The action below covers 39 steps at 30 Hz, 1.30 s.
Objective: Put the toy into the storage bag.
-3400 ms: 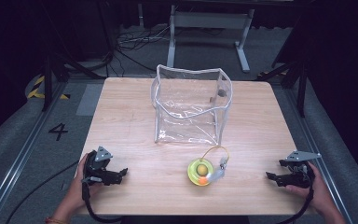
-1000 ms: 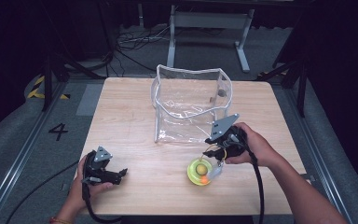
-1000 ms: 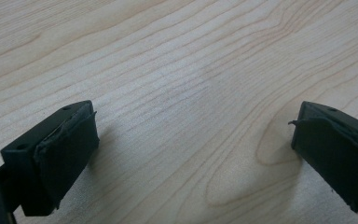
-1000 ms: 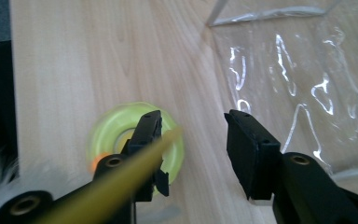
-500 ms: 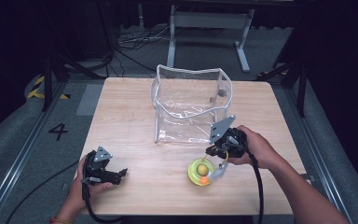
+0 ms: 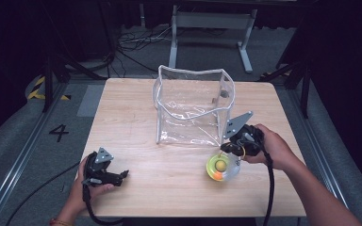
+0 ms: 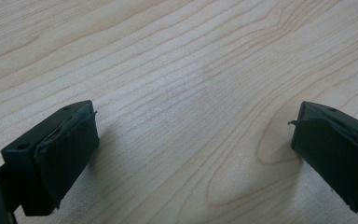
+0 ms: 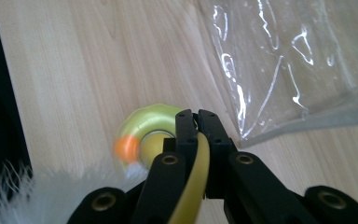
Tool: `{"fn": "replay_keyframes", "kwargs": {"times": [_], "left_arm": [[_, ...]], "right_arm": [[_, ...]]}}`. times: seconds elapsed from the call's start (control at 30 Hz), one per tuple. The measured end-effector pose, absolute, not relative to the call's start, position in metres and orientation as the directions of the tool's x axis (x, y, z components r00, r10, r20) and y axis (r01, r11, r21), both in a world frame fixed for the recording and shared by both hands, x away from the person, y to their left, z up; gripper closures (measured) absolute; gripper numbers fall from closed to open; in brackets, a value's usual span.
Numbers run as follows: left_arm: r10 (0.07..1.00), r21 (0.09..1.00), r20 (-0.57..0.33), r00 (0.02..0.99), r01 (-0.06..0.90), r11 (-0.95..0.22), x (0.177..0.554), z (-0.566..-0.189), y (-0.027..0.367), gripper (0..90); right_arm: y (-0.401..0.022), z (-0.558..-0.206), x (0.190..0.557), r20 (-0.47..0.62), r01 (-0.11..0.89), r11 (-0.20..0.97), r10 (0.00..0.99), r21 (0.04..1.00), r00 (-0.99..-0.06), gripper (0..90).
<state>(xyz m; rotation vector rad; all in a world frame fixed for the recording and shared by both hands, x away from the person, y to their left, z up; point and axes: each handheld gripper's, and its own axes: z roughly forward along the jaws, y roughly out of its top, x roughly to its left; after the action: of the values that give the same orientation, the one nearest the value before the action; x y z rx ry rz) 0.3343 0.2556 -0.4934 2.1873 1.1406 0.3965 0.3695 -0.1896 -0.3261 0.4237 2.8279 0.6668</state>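
A round yellow-green toy (image 6: 219,167) with an orange patch lies on the wooden table (image 6: 136,103), in front of the clear plastic bag (image 6: 193,108). My right gripper (image 6: 228,148) sits just right of the toy and is shut on the toy's yellow loop (image 8: 196,163). In the right gripper view the closed fingertips (image 8: 196,114) pinch the loop above the toy (image 8: 149,126), which looks blurred. My left gripper (image 6: 120,175) rests at the table's front left, open. In the left gripper view nothing but bare wood shows between the fingertips of that gripper (image 7: 193,140).
The clear bag (image 8: 284,56) stands open-topped at mid table, right behind the toy. White fluff (image 8: 28,200) shows at the bottom left of the right gripper view. Metal frame legs (image 6: 207,21) and cables lie on the floor beyond the table's far edge.
My right hand came from the table's right edge to the toy and its jaws closed on the yellow loop. Since then, gripper and toy have shifted slightly right. The left gripper has stayed put.
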Motion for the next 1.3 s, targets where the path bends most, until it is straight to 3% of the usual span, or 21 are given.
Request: {"fn": "replay_keyframes", "kwargs": {"times": [0.87,1.3], "left_arm": [[0.815,0.655,-0.023,0.579,0.624,-0.425,0.334,-0.493,0.256,0.9],[0.815,0.655,-0.024,0.579,0.625,-0.425,0.334,-0.493,0.256,0.9]], "right_arm": [[-0.256,-0.284,0.379,-0.177,0.344,0.807,0.474,0.481,-0.863,88.4],[-0.263,-0.239,0.406,-0.201,0.381,0.829,0.489,0.409,-0.849,88.4]]}}
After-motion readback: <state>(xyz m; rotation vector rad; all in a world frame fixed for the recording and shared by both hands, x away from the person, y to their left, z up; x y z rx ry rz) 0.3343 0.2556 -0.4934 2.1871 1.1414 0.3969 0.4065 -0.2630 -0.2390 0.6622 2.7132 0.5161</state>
